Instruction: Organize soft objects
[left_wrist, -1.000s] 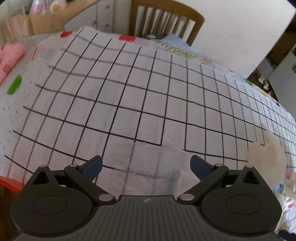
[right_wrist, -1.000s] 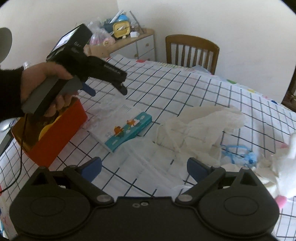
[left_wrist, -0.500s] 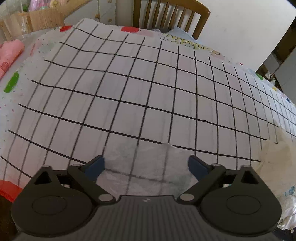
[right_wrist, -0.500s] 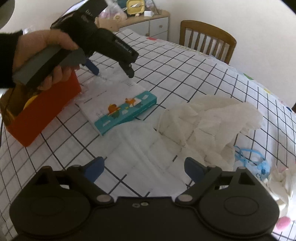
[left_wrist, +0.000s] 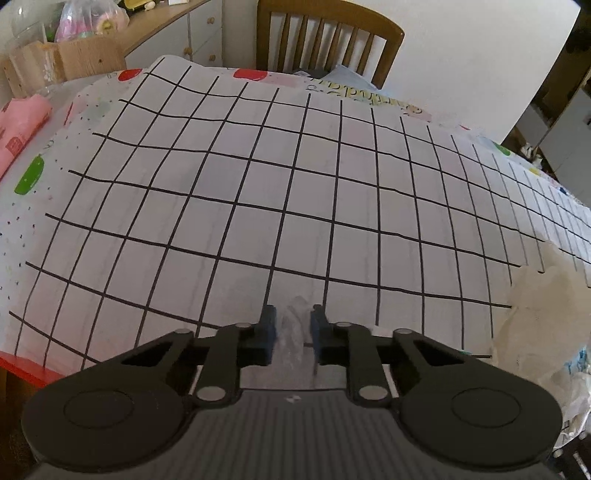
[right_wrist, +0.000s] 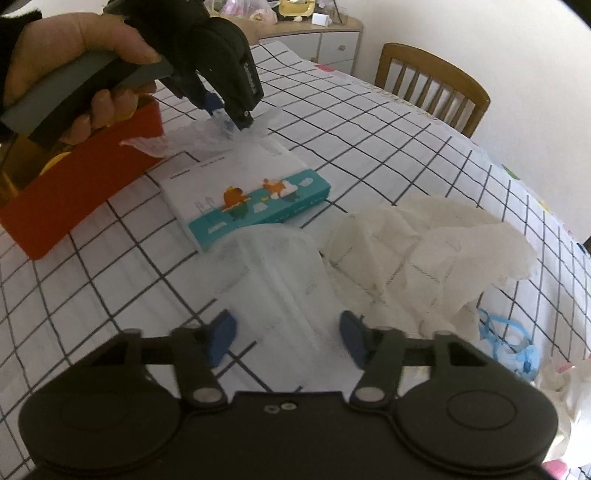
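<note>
Left wrist view: the left gripper (left_wrist: 290, 326) is pinching a bunched-up bit of clear plastic wrapper (left_wrist: 293, 325) between its blue pads, jaws pressed nearly together on it. Past the gripper the checkered tablecloth (left_wrist: 280, 192) is stretching away to a wooden chair (left_wrist: 328, 37) at the far edge. A crumpled white cloth (left_wrist: 543, 314) is sitting to the right of the gripper, and something pink (left_wrist: 22, 125) is lying at the far left edge of the tablecloth.

Right wrist view: the right gripper (right_wrist: 286, 341) is hovering with its jaws spread wide, gripping nothing, right over a thin white sheet (right_wrist: 273, 273) lying flat on the tablecloth. The tissue pack (right_wrist: 251, 195), teal edge with cartoon animals, is lying just beyond that sheet. At the pack's far end the left gripper is clamping the wrapper (right_wrist: 207, 134), which is bunching up beside a red box (right_wrist: 81, 181). The white cloth (right_wrist: 424, 251) is piling up right of the pack, with a blue stringy thing (right_wrist: 513, 347) just beyond it.
</note>
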